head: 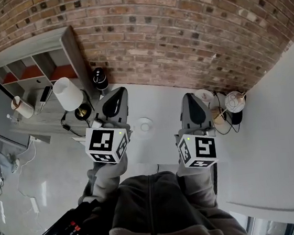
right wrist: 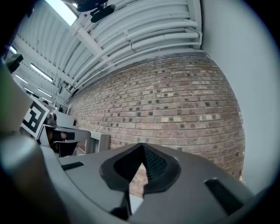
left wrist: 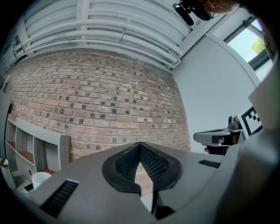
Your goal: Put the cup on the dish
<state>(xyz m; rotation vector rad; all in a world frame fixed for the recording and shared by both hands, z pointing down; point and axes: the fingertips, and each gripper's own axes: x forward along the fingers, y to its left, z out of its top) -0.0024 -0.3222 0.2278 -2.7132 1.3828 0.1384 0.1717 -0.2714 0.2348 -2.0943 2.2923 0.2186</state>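
Left claw (left wrist: 140, 146): jaws closed tip to tip, nothing between them. Right claw (right wrist: 141, 147): likewise closed and empty. Both are held level, side by side above a white tabletop (head: 158, 100), and point at a brick wall (head: 179, 26). Dish (head: 145, 124): small, white, bare, on the tabletop between the two claws and touched by neither. Cup: cannot be told for certain in any view. Lamp (head: 68, 93) with a white shade stands left of the left claw, and a grey shelf (head: 30, 67) stands against the wall beyond it. Only the head view shows the tabletop and dish. Only the claw views show the ribbed white ceiling (right wrist: 144, 33). The left one adds a window (left wrist: 258, 39) and the right claw from the side, and the right one adds a ceiling light strip (right wrist: 65, 11).
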